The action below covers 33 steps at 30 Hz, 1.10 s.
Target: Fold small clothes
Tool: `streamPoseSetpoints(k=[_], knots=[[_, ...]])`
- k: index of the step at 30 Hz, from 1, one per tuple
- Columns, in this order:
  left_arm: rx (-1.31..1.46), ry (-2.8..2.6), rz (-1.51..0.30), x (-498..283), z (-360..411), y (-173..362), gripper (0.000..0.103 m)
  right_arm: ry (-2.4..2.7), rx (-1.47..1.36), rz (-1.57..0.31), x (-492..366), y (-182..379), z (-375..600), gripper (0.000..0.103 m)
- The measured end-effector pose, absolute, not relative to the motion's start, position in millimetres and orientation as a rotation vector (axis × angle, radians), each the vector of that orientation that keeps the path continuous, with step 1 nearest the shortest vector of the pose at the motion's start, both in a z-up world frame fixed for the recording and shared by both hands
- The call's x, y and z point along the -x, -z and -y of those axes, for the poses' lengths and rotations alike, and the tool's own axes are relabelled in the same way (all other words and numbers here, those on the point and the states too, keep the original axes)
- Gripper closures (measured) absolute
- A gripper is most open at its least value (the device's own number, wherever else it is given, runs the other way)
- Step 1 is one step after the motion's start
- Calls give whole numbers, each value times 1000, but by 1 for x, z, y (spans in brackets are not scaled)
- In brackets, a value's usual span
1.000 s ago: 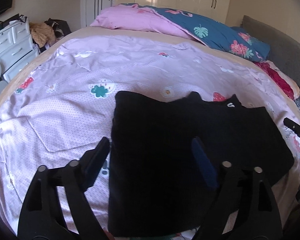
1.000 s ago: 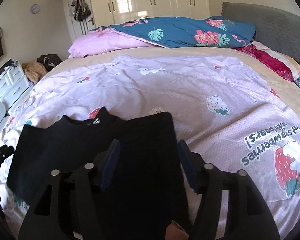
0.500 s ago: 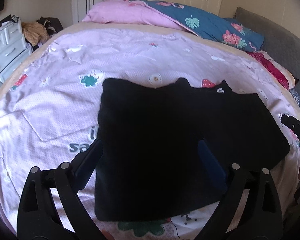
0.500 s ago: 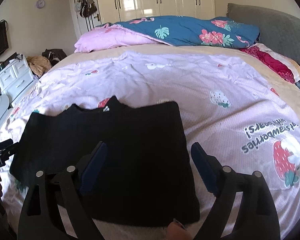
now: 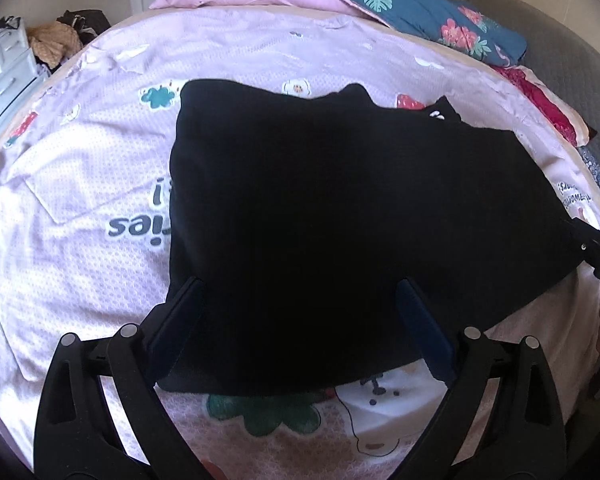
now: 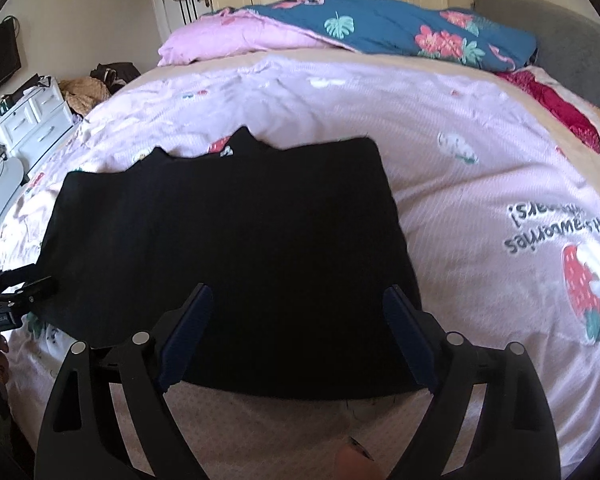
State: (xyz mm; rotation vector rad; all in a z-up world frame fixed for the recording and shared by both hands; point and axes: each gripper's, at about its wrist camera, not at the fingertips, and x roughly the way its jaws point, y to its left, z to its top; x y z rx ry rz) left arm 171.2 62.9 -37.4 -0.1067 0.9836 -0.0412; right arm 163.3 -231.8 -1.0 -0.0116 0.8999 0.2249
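Note:
A black garment (image 5: 340,216) lies flat on the pink bedspread (image 5: 80,200), its neck opening toward the far side. It also shows in the right wrist view (image 6: 236,256). My left gripper (image 5: 300,320) is open and empty, hovering over the garment's near edge. My right gripper (image 6: 296,320) is open and empty, above the garment's near right part. Each gripper's tip shows at the edge of the other's view: the right gripper at the far right (image 5: 596,252), the left gripper at the far left (image 6: 8,296).
A pink pillow (image 6: 236,40) and a blue floral quilt (image 6: 400,32) lie at the bed's far end. White drawers (image 6: 36,116) and a clothes pile (image 6: 88,92) stand left of the bed. A grey headboard (image 6: 560,40) is at right.
Both grippers have drawn back toward me and risen, and their jaws have opened wider. The garment lies still and more of its near edge shows.

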Motion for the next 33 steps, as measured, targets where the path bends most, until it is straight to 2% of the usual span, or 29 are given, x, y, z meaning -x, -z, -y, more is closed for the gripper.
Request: streamPoseSetpoints(k=[12,18,25,33], knots=[[112,31,-1003,-158,-62,46,12,-161,24,-974,-157,23,234,10],[101,22,-992,-152,-61,42,12,-158,23,-944,-148,20,233,10],[111,20,-965,-146,-59,34,9,-167,7,-892,-137,10,235,4],[128,22,-937,-140,-58,26,9,-163,-4,-844,-129,2,236,4]])
